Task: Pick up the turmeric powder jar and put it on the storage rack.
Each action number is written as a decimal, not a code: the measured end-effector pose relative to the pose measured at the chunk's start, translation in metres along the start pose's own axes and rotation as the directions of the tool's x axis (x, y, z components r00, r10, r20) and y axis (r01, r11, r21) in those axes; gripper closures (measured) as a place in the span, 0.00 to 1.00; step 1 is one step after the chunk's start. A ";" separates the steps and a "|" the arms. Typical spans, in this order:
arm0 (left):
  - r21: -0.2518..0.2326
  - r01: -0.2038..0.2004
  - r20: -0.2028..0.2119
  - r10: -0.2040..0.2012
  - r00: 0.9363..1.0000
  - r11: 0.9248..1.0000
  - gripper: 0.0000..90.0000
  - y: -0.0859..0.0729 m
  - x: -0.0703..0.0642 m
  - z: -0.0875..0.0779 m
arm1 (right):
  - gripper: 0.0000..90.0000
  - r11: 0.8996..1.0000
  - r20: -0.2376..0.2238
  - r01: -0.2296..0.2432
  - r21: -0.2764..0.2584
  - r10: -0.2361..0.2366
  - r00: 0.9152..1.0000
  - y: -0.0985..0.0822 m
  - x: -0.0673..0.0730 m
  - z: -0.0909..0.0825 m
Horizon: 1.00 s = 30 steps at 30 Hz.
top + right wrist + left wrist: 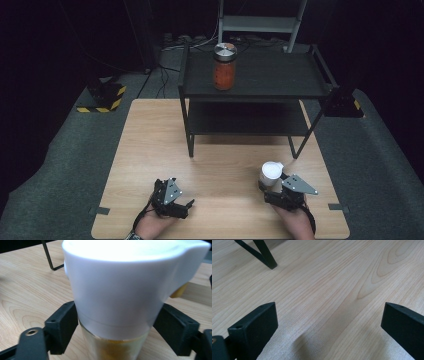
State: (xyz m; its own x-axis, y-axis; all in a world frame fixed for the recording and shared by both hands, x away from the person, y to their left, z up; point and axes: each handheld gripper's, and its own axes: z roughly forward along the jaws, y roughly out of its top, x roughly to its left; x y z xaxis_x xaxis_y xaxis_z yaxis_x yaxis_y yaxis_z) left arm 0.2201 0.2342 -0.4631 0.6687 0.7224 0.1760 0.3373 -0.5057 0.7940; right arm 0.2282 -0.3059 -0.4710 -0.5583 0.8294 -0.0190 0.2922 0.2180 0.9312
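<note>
A jar [271,175] with a white lid and yellowish contents stands on the wooden table [220,150] at the front right. My right gripper [270,186] comes at it from the near side. In the right gripper view the jar [117,290] rises close up, and the right gripper [116,333] has both black jaws pressed against the glass just under the lid. My left gripper [176,196] rests low over the table at the front left. Its jaws stand wide apart, and the left gripper [329,322] has only bare wood between them.
A black two-level metal rack [280,75] stands at the back of the table, with an orange-filled jar [224,70] on its top shelf. One rack leg [268,257] lies ahead of the left gripper. Grey carpet surrounds the table.
</note>
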 end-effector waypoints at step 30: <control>-0.005 0.009 0.005 -0.009 1.000 1.000 0.01 -0.001 0.001 -0.001 | 0.33 0.989 -0.013 -0.038 -0.145 0.037 0.999 0.011 -0.005 -0.018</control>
State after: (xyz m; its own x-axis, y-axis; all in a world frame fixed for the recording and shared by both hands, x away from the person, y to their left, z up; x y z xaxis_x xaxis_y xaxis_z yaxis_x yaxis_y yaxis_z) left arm 0.2201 0.2358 -0.4633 0.6687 0.7246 0.1665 0.3401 -0.4973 0.7982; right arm 0.2199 -0.3170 -0.4536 -0.5572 0.8301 0.0199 0.1974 0.1091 0.9742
